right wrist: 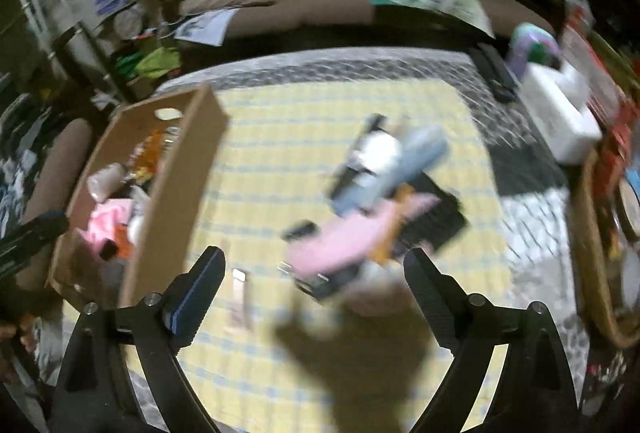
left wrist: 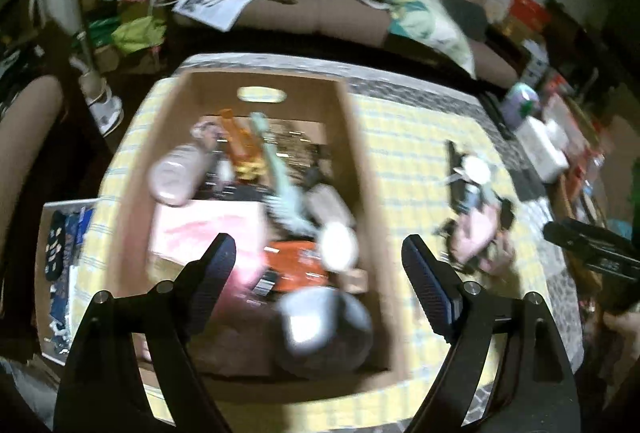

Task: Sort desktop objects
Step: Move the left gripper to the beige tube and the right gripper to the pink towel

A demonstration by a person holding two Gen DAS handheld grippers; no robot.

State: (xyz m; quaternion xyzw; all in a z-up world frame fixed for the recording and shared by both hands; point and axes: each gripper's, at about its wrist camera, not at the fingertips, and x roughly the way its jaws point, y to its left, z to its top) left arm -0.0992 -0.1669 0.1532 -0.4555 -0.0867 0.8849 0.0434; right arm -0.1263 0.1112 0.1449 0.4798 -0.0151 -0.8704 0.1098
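Cardboard box (left wrist: 362,169) stuffed with junk, second heap still loose on the yellow checked tablecloth (right wrist: 288,129).

Box is one open brown carton with an oval handle slot in the far wall, sitting left-of-centre on the table. Inside it's blurry, but I can make out one pale pink bottle (left wrist: 176,173), one pink flat package (left wrist: 208,229), one orange packet (left wrist: 296,261) and one grey rounded thing (left wrist: 324,333) at the near end. The loose pile (right wrist: 380,201) lies to the right of the box, well apart from it: one pink item, one light blue one, some black bits, too smeared to count properly. Left gripper (left wrist: 318,261) hangs over the box, fingers spread wide, nothing in them. Right gripper (right wrist: 314,273) is over the cloth near the pile, also spread and empty.
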